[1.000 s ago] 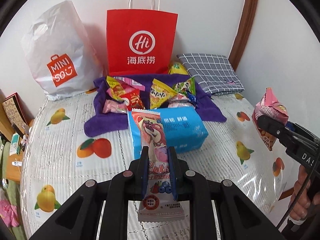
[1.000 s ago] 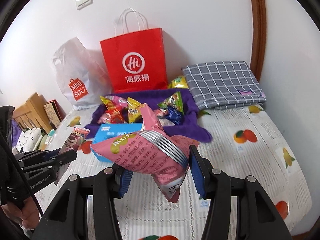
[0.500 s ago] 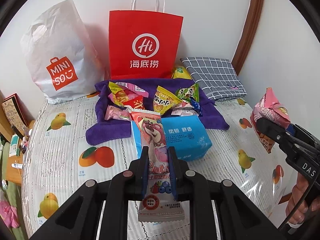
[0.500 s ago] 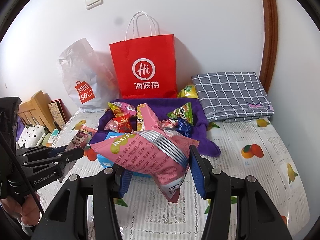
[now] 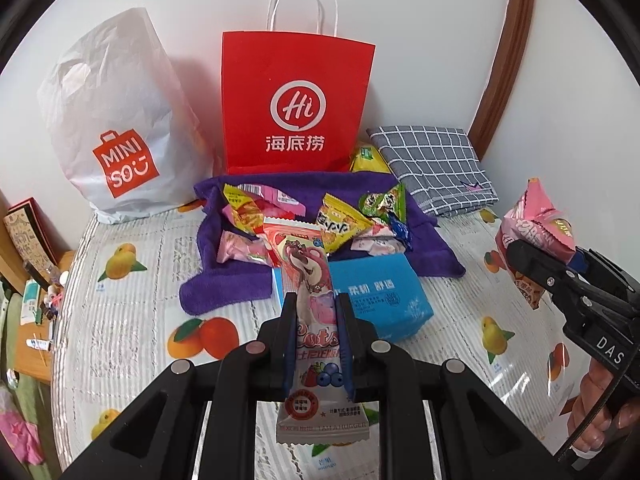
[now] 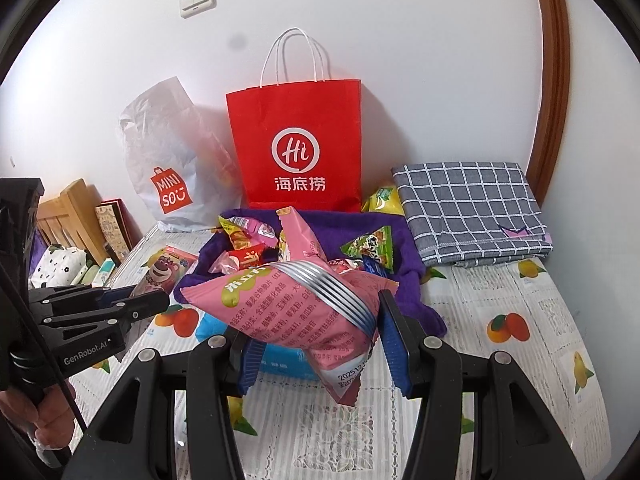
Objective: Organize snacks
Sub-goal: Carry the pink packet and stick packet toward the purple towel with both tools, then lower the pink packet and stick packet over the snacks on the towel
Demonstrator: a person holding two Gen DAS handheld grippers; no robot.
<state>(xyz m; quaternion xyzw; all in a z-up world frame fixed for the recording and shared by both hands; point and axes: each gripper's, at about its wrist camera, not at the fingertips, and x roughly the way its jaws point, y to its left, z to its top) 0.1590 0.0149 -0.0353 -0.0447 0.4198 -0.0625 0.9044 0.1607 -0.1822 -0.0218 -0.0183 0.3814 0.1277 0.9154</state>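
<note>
My left gripper (image 5: 317,312) is shut on a long pink bear-print snack packet (image 5: 308,280), held above the table. The same gripper (image 6: 154,300) and packet (image 6: 164,270) show at the left of the right wrist view. A puffy pink snack bag (image 6: 296,312) sits squeezed between the pads of my right gripper (image 6: 316,336); in the left wrist view that gripper (image 5: 520,252) and bag (image 5: 532,220) hang at the right. Several loose snack packets (image 5: 340,224) lie on a purple towel (image 5: 236,284). Behind it stand a red paper bag (image 5: 296,104) and a white plastic bag (image 5: 116,120).
A blue tissue pack (image 5: 380,300) lies in front of the towel. A folded grey checked cloth (image 5: 436,164) lies at the back right, with a yellow packet (image 5: 368,158) beside it. The fruit-print table cover (image 5: 120,320) ends at the left by clutter and a wooden rack (image 6: 68,216).
Both grippers have moved forward toward the bags at the wall and risen slightly, each keeping its packet; the red bag and towel look nearer and larger.
</note>
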